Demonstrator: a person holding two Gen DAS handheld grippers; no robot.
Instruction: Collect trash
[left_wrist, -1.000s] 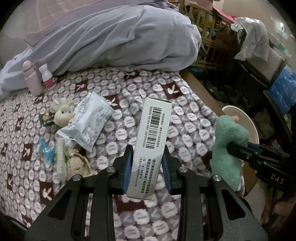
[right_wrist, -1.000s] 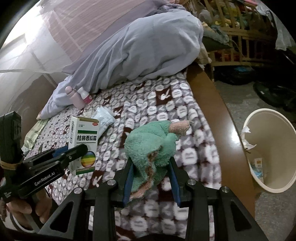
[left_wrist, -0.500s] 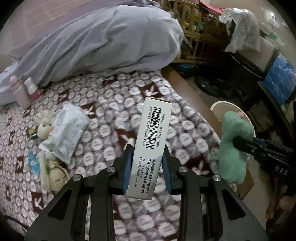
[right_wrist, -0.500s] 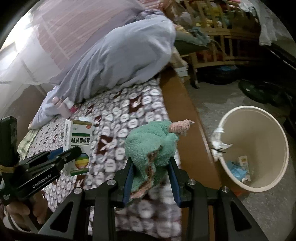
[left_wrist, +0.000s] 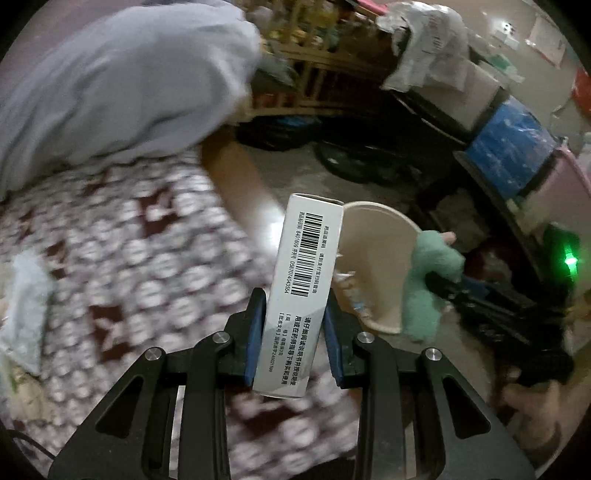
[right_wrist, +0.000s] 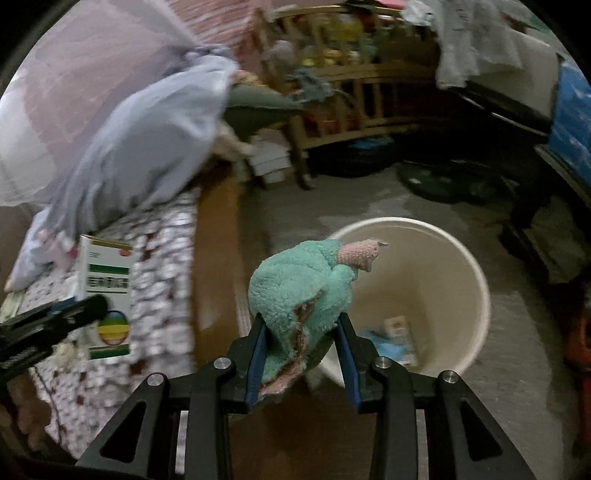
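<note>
two downward wrist views, shared bin (left_wrist: 373, 236) (right_wrist: 436, 273)

2 claws: left claw (left_wrist: 293, 332), right claw (right_wrist: 301, 350). 1 medicine box (left_wrist: 301, 280), 1 green plush toy (right_wrist: 303, 295), 1 cream bin (right_wrist: 443, 266). 1 bed (left_wrist: 110, 258) w/ 1 grey-blue quilt (left_wrist: 122, 85).

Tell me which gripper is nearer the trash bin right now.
Right. The right gripper, shut on the green plush toy, is at the trash bin rim; the left gripper, clamping the medicine box, is over the bed edge.
</note>
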